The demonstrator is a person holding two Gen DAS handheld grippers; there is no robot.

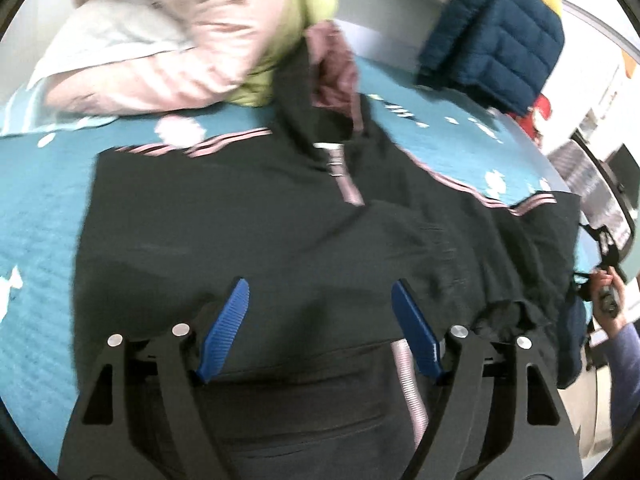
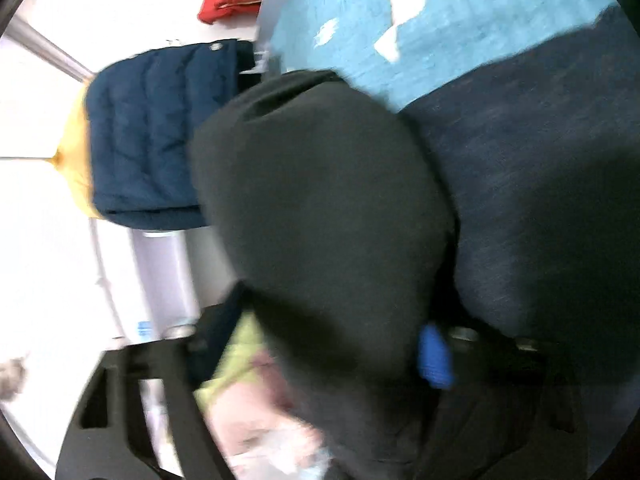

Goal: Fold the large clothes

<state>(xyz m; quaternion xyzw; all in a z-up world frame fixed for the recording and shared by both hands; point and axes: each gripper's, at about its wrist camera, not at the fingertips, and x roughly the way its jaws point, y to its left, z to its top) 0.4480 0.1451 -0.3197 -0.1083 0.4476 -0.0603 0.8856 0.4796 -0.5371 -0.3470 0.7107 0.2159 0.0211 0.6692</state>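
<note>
While the left tool hovers open over the black jacket, the right tool's grip is obscured.

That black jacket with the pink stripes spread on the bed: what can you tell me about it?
The black jacket with pink stripes lies spread, somewhat rumpled, on the teal patterned bedspread. It looks like soft, matte fabric. Pink striped trim runs along both shoulders, a pink zipper closes the raised collar, and a pocket line shows low down. The open left gripper hovers above it; a fold drapes over the right gripper, hiding its jaws.
</note>
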